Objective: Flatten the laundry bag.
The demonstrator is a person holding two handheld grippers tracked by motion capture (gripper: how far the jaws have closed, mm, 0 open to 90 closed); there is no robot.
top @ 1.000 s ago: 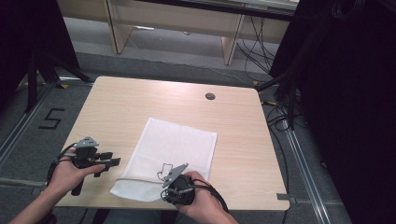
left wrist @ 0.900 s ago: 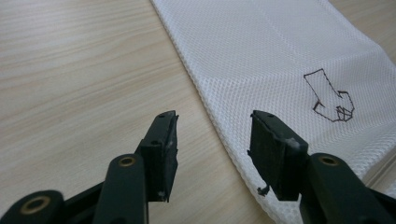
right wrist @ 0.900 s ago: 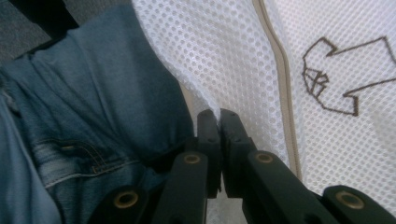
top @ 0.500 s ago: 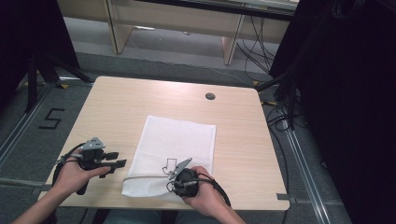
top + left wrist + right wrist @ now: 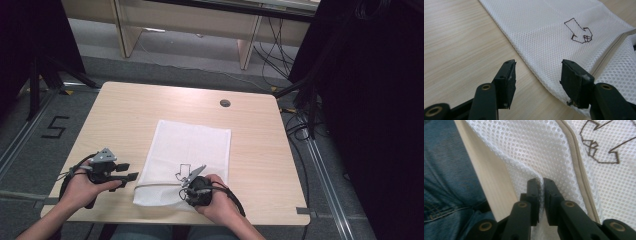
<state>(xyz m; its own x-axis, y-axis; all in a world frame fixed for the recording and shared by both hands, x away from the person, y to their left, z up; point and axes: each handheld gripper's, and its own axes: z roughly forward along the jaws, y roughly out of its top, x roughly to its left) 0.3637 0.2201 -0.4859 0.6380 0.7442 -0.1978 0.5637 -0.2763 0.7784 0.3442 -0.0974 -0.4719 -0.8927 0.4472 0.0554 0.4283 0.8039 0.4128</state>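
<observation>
White mesh bag (image 5: pixel 190 150) bears a black outline drawing (no readable lettering); right gripper (image 5: pixel 541 185) pinches its fold, jaws just easing.

This looks like a lab: a bare wooden table (image 5: pixel 150 107), black curtains (image 5: pixel 370 100) around, loose cables (image 5: pixel 280 50) on the grey floor (image 5: pixel 30 150), a taped number five (image 5: pixel 54 128).

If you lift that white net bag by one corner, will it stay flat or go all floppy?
Probably floppy: the mesh bag already puckers where the right gripper pinches it. It looks thin and full of holes, so likely very light. It may slide easily on the smooth table.
</observation>
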